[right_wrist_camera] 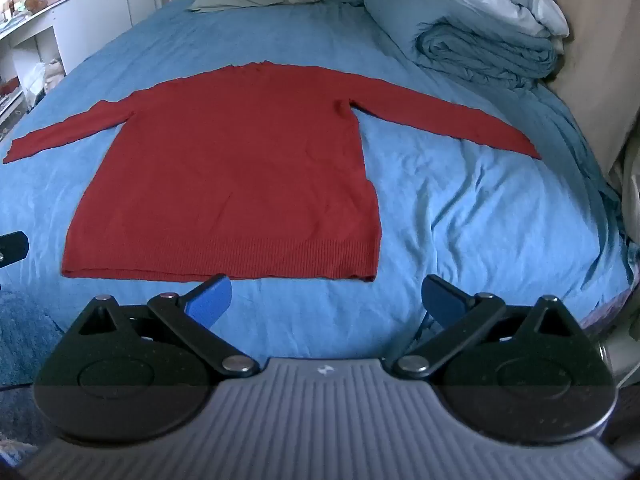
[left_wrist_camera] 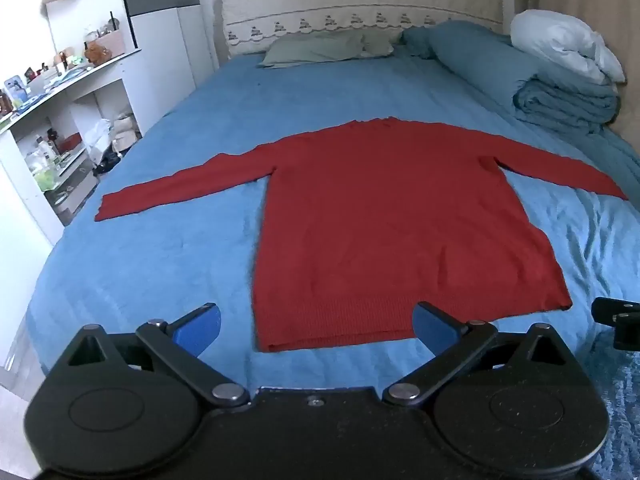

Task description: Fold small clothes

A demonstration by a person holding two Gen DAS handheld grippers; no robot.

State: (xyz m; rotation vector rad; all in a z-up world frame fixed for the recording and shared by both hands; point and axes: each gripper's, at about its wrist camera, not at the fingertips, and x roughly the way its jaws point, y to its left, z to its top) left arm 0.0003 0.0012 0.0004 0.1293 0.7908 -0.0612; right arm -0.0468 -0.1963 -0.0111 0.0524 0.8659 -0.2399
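Hovering at the bed's (left_wrist_camera: 160, 184) near edge, the left gripper (left_wrist_camera: 316, 328) has its 2 fingers apart, empty. The sweater (left_wrist_camera: 380, 220) lies flat mid-bed, sleeves spread. The right gripper (right_wrist_camera: 326, 300) is likewise spread, holding nothing.

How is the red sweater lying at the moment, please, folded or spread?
Spread. The sweater lies flat on the bed, both sleeves stretched outward, hem straight, no fold visible.

We saw our left gripper (left_wrist_camera: 316, 330) had blue pads, black arms, silver rivets; our right gripper (right_wrist_camera: 327, 300) carried a ribbed grey housing.
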